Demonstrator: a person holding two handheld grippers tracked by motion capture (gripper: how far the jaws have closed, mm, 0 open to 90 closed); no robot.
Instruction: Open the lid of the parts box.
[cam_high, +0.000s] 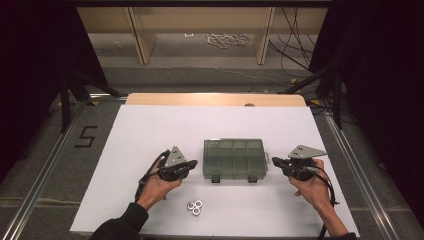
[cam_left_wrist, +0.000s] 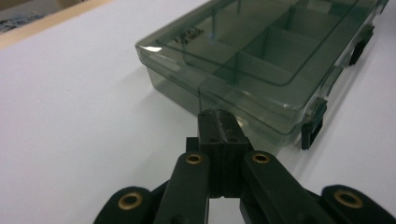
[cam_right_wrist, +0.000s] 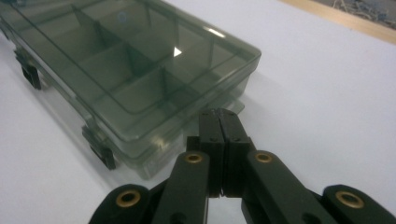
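Smoky plastic compartment box (cam_high: 235, 158), lid print blurred; floor numeral "5" (cam_high: 86, 136).

- Smoky clear plastic organizer box (cam_high: 234, 158), lid shut, lies flat between the left gripper (cam_high: 192, 163) and right gripper (cam_high: 274, 161).
- 2 dark latches (cam_high: 215, 178) face the person.
- Each gripper's closed tips sit just beside a short end of the box.

Grey floor (cam_high: 45, 150), wooden shelving (cam_high: 200, 30)
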